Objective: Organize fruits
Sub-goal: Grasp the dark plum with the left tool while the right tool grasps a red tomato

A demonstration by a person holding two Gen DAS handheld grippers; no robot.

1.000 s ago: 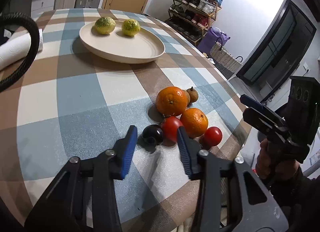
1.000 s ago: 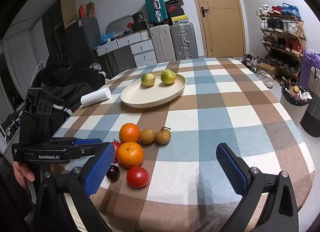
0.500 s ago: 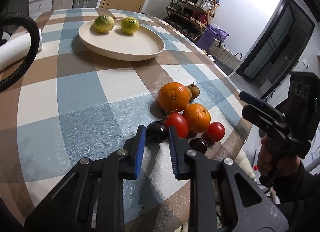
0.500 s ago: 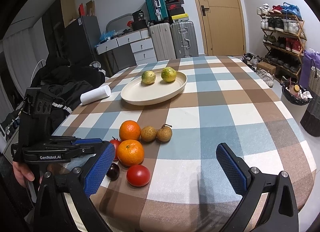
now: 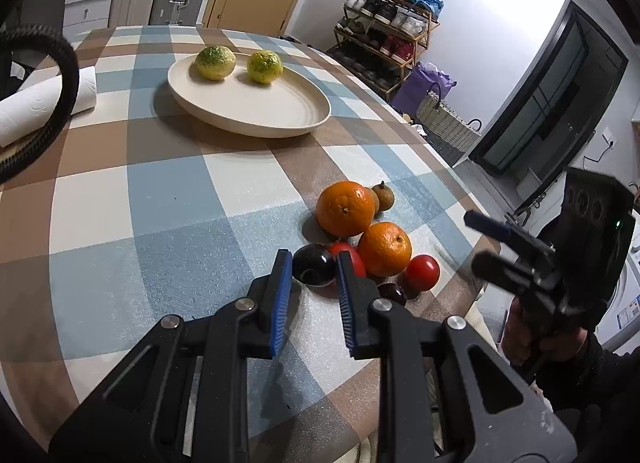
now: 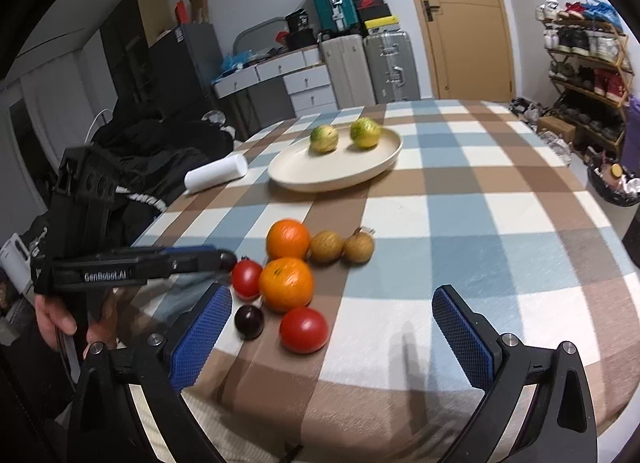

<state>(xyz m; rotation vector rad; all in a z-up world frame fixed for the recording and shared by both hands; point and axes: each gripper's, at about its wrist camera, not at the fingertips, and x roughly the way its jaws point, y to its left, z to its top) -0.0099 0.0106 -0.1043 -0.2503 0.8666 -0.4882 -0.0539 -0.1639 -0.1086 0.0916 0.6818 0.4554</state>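
Now | left gripper (image 5: 310,271) narrowed around dark plum (image 5: 313,270) on checked tablecloth (image 5: 172,199), contact unclear | right gripper (image 6: 332,323) spread wide, holding nothing, above fruit pile | second plum (image 5: 392,293) half hidden behind finger | plate (image 5: 256,111) beyond with two green citrus (image 5: 215,62)

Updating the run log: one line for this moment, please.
left hand-held gripper: closing around dark plum | right hand-held gripper: open, idle | plate: two green citrus

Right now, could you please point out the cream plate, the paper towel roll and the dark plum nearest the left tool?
Cream plate (image 5: 276,111): left wrist view, bare centre.
Paper towel roll (image 6: 216,174): right wrist view, side.
Dark plum (image 5: 313,269): left wrist view, top.
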